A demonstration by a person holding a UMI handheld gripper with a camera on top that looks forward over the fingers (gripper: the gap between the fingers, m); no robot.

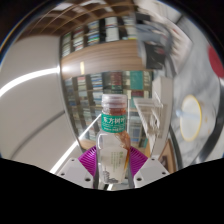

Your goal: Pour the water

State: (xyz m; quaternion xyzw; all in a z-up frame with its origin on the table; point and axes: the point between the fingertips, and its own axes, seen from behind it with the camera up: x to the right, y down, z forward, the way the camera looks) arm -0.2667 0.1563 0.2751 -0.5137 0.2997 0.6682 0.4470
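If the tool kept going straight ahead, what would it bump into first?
The tool already has a bottle between its fingers, seemingly pinched, so that comes first. Beyond it stand shelves, but how far away is unclear.

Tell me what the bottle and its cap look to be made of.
Bottle: likely clear plastic, glossy; the background shows through its body above and below a green printed label. Cap: looks like opaque pinkish plastic, though it is too small to be sure. The gripper fingers press on the bottle's lower part.
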